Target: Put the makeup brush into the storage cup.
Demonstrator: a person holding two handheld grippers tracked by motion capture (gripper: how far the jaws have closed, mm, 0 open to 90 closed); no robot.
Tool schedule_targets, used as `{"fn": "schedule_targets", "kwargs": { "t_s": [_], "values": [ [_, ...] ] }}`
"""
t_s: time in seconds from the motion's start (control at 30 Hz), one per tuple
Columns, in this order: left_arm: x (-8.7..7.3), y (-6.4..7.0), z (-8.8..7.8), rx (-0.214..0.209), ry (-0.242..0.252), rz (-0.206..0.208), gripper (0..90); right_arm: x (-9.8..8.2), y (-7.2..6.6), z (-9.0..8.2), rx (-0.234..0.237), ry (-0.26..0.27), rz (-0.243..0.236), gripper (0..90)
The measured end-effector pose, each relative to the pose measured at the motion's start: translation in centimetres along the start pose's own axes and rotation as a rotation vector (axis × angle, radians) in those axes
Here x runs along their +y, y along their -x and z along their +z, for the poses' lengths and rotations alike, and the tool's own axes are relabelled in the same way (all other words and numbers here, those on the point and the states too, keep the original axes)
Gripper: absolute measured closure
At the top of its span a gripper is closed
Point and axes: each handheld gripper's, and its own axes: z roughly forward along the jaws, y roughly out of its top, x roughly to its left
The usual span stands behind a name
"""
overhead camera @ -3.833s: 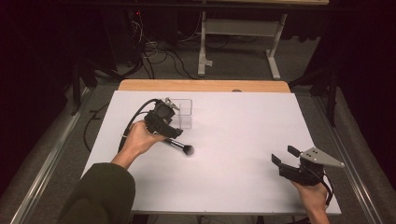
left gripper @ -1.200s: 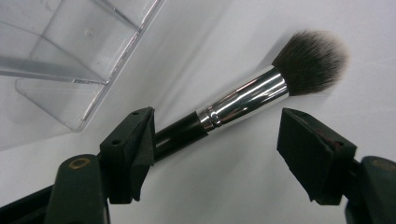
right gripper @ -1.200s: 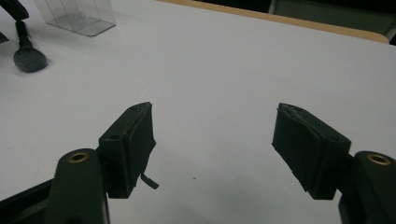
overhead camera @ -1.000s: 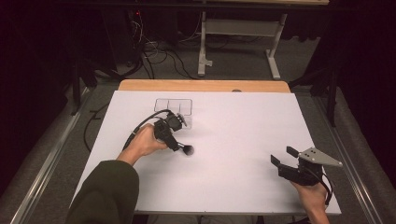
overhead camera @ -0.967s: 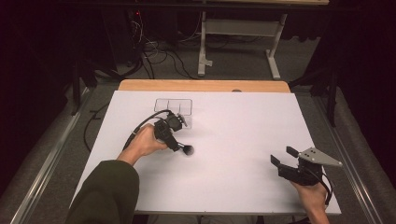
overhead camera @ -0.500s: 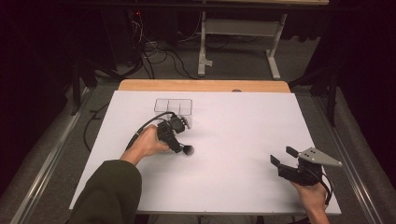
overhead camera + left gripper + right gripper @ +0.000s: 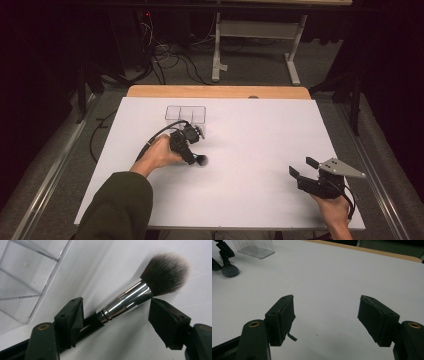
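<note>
A makeup brush (image 7: 165, 272) with a shiny silver ferrule and dark bristles lies on the white table (image 7: 250, 130). My left gripper (image 7: 117, 303) is open around it, its jaws spread wide on either side of the ferrule, and the black handle runs back beside the left jaw. In the high view the left gripper (image 7: 192, 152) sits left of centre, with the brush head (image 7: 201, 160) poking out toward the right. A clear plastic organizer (image 7: 185, 114) stands just beyond it. Near the front right corner my right gripper (image 7: 302, 167) is open, with nothing between its jaws (image 7: 325, 307).
The organizer (image 7: 22, 277) has several compartments and stands close to the left gripper's far side. In the right gripper view the brush head (image 7: 230, 270) and organizer (image 7: 254, 247) lie far off at the upper left. A wooden strip (image 7: 215, 91) borders the table's far edge.
The left hand has edged slightly right and toward the organizer, while the brush head stays where it was. The right gripper has not moved.
</note>
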Motion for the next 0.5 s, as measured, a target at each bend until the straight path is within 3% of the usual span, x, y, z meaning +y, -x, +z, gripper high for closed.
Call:
{"fn": "schedule_targets", "kwargs": {
  "t_s": [0.5],
  "values": [
    [0.03, 0.0, 0.01, -0.008, -0.018, -0.021, 39.6, 0.0, 0.02, -0.02, 0.0, 0.002, -0.002, 31.1]
  ]
}}
